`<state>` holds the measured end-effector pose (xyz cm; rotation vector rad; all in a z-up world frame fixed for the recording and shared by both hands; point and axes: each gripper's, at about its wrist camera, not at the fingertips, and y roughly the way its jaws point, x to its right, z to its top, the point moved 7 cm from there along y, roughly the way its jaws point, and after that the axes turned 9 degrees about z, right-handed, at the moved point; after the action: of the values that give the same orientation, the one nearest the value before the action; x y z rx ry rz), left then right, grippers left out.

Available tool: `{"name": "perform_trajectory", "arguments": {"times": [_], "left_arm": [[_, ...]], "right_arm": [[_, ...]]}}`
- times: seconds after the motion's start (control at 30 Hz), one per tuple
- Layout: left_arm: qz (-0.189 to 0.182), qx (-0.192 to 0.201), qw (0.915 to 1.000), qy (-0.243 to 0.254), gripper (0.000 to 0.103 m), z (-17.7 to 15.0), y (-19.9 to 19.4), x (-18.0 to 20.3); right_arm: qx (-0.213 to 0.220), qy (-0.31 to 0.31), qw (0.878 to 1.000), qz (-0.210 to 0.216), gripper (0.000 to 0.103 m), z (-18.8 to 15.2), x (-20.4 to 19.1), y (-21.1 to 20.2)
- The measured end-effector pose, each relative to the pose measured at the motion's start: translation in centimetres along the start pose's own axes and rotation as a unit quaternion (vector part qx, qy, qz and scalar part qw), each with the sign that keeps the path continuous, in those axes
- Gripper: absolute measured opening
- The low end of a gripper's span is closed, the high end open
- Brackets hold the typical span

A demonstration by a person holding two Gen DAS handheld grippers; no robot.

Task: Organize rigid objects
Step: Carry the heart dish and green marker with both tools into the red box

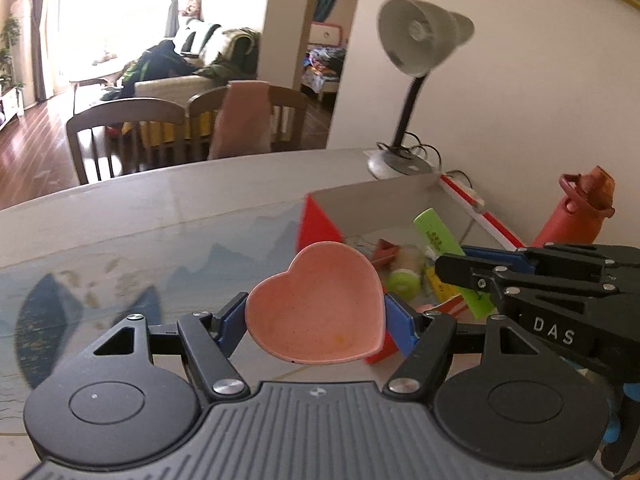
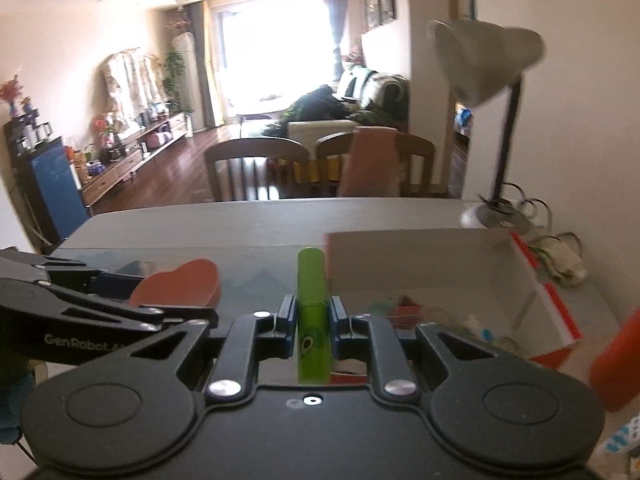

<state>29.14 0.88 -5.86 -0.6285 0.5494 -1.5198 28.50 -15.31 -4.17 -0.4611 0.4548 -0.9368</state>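
Both grippers are closed on objects above a grey table (image 1: 160,200). From the left wrist view, the left gripper (image 1: 316,318) clamps a pink heart-shaped dish (image 1: 318,306) between its 2 blue-padded fingers, one pad on each side of the dish, with the dish's hollow facing up. From the right wrist view, the right gripper (image 2: 313,322) pinches a flat green case (image 2: 313,312) on edge between narrow-set fingers, its long axis pointing forward past the fingertips.

Largest among the surroundings is the table, whose surface shows a blue mountain print. On it, to the right, sits an open cardboard box (image 1: 360,196) with red outer sides. Behind the box stands a grey desk lamp (image 1: 420,36) on a black neck, its cord coiled at the base. A red water bottle (image 1: 576,212) stands against the wall just beside the box. 2 wooden chairs (image 1: 120,128) stand at the far edge of the table.

The left gripper is level, beside the box's near left corner; the right gripper reaches in from the right, over the box.

Only the left view looks into the box: a lime-green ball (image 1: 402,282) and blurred small items lie inside. Only the right view shows a power strip (image 2: 560,260) behind the box.
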Motion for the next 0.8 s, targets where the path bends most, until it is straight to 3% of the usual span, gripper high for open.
{"name": "perform_trajectory", "arguments": {"times": [0.37, 0.8], "left_arm": [[-0.012, -0.032, 0.9992, 0.022, 0.071, 1.3, 5.8, 7.8], [-0.002, -0.075, 0.9957, 0.054, 0.071, 1.6, 12.4, 13.3]], "right_arm": [[-0.005, 0.043, 0.998, -0.037, 0.015, -1.5, 10.0, -0.4], [-0.039, 0.072, 0.995, -0.057, 0.015, -1.8, 17.3, 2.9]]}}
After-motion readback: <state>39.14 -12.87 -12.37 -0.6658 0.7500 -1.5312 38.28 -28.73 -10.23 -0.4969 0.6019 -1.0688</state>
